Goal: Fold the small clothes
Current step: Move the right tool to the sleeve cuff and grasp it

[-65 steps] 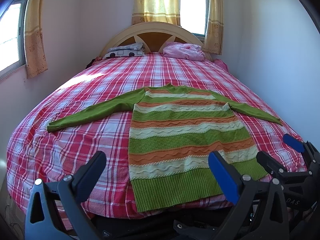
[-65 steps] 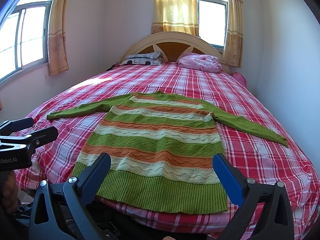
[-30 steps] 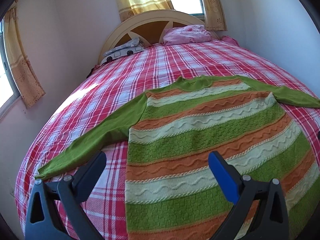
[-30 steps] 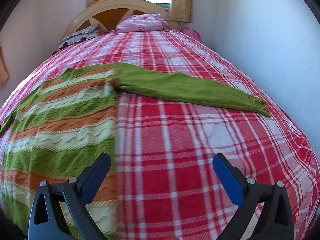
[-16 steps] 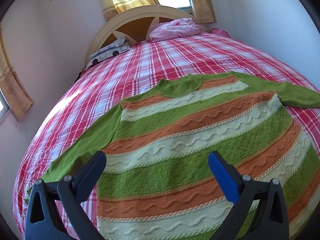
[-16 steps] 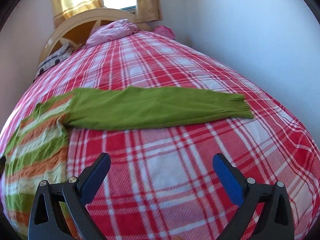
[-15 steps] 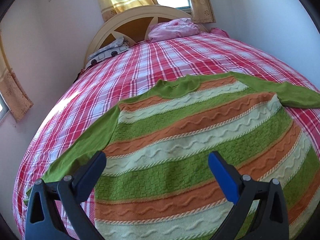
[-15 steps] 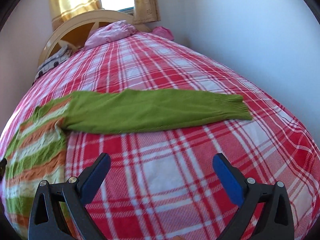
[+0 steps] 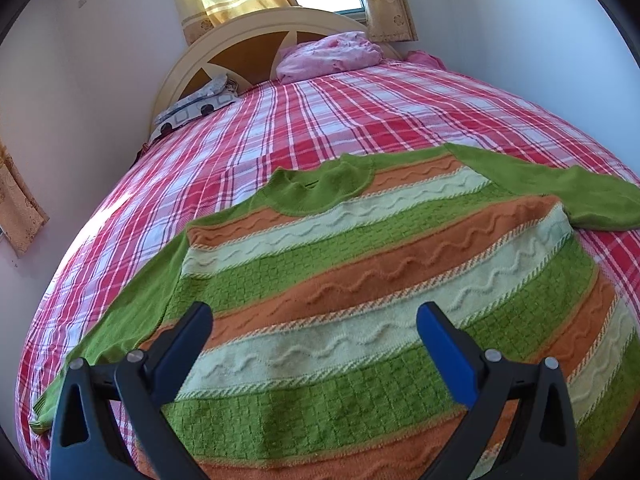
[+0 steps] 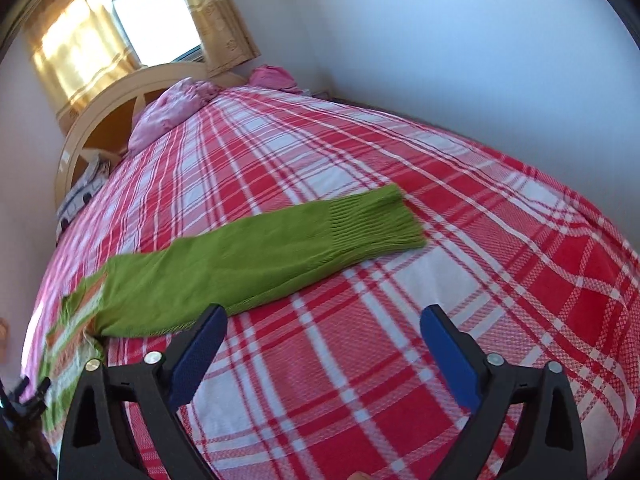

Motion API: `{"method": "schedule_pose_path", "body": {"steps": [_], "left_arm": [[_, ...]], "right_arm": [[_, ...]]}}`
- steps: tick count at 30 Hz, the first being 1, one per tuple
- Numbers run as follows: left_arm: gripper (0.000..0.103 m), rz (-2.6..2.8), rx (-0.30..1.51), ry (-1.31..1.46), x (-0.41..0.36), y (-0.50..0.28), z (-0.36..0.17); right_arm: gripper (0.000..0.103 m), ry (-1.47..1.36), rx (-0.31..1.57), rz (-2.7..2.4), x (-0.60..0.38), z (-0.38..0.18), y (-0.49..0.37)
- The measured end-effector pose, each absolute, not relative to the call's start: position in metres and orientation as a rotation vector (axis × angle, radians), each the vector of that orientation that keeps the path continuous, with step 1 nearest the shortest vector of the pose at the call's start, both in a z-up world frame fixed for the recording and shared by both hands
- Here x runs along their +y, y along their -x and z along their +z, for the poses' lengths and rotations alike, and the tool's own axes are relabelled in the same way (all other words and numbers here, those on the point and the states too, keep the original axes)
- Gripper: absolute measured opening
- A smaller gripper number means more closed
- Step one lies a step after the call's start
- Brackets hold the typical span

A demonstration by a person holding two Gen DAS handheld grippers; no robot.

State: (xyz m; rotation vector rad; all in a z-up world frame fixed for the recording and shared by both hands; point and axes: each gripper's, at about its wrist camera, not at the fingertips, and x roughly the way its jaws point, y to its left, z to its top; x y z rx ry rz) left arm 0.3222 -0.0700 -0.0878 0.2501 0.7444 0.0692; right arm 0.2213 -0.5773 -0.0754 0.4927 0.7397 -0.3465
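A green, orange and cream striped sweater (image 9: 360, 276) lies flat, face up, on the bed with its sleeves spread out. My left gripper (image 9: 314, 320) is open and empty, hovering low over the sweater's body below the green collar (image 9: 320, 192). The left sleeve (image 9: 120, 320) runs off to the lower left. My right gripper (image 10: 322, 320) is open and empty, above the bedspread just short of the right sleeve (image 10: 256, 264). The sleeve's ribbed cuff (image 10: 372, 224) lies ahead and slightly right of it.
The bed has a red and white plaid cover (image 10: 460, 280). A pink bundle (image 9: 332, 56) and a patterned pillow (image 9: 192, 110) lie by the cream headboard (image 9: 248, 40). A white wall (image 10: 460, 40) runs close along the bed's right side.
Both grippers moved forward and lower. The left one came closer to the sweater's chest. The right one swung right and closed in on the right sleeve and cuff. Both stayed open.
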Motion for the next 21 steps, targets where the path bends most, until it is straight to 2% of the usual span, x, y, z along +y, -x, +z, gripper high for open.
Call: {"method": "schedule_pose_path", "body": {"steps": [1, 5, 7, 9, 19, 20, 21], "left_arm": [[0.103, 0.075, 0.745, -0.25, -0.068, -0.324, -0.09], [0.103, 0.096, 0.761, -0.233, -0.06, -0.331, -0.098], [0.103, 0.106, 0.765, -0.213, -0.054, -0.334, -0.1], [0.103, 0.113, 0.766, -0.205, -0.05, -0.335, -0.102], [0.103, 0.134, 0.763, -0.188, -0.037, -0.331, -0.101], [0.103, 0.133, 0.763, -0.186, -0.036, -0.33, -0.1], [0.103, 0.131, 0.762, -0.183, -0.035, -0.33, -0.099]], "right_arm": [[0.087, -0.524, 0.737, -0.347, -0.586, -0.077, -0.219], [0.077, -0.605, 0.725, -0.367, -0.613, -0.081, -0.21], [0.066, -0.643, 0.723, -0.377, -0.624, -0.084, -0.208], [0.059, -0.696, 0.725, -0.36, -0.635, -0.09, -0.211], [0.057, -0.94, 0.659, -0.292, -0.664, -0.106, -0.243], [0.055, -0.968, 0.65, -0.293, -0.668, -0.109, -0.247], [0.046, -0.978, 0.645, -0.299, -0.671, -0.11, -0.249]]}}
